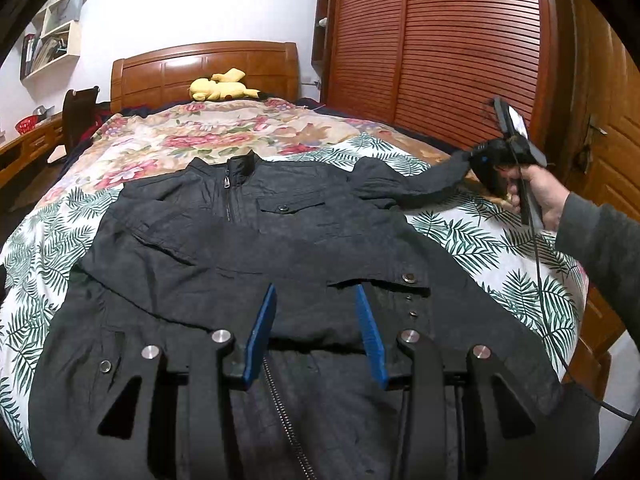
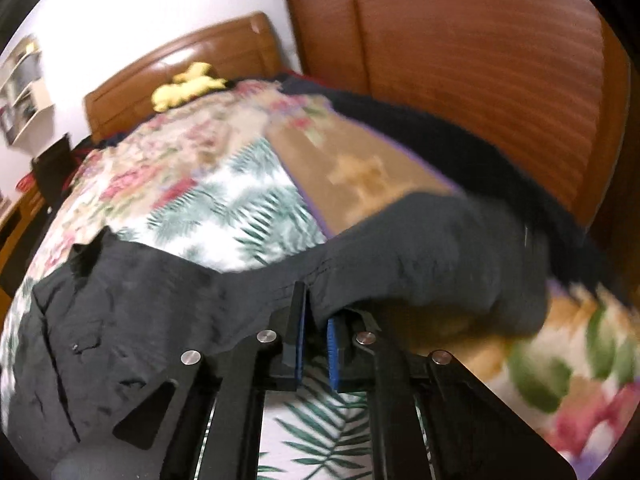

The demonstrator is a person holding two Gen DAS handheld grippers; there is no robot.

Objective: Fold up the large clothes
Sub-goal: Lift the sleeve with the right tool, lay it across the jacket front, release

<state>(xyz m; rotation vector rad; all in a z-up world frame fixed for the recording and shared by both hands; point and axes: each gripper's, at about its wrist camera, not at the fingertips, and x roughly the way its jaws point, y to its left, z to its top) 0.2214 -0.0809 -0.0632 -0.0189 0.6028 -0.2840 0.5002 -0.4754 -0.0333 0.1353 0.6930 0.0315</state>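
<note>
A dark grey zip jacket (image 1: 280,248) lies front up, spread across the bed, collar towards the headboard. My left gripper (image 1: 316,292) hovers over its lower front, blue pads apart, with nothing pinched between them. At the right, my right gripper (image 1: 470,160) is shut on the end of the jacket's sleeve (image 1: 424,184) and holds it lifted off the bed. In the right wrist view, which is blurred, the sleeve fabric (image 2: 420,264) bunches out from between the closed blue pads of the right gripper (image 2: 316,308). The jacket body (image 2: 120,300) lies to the left.
The bed carries a leaf-print sheet (image 1: 480,240) and a floral quilt (image 1: 224,132). A yellow plush toy (image 1: 220,86) rests by the wooden headboard (image 1: 200,68). A slatted wardrobe (image 1: 440,40) stands right of the bed. A person's hand (image 1: 540,196) and a cable (image 1: 540,280) are at the right.
</note>
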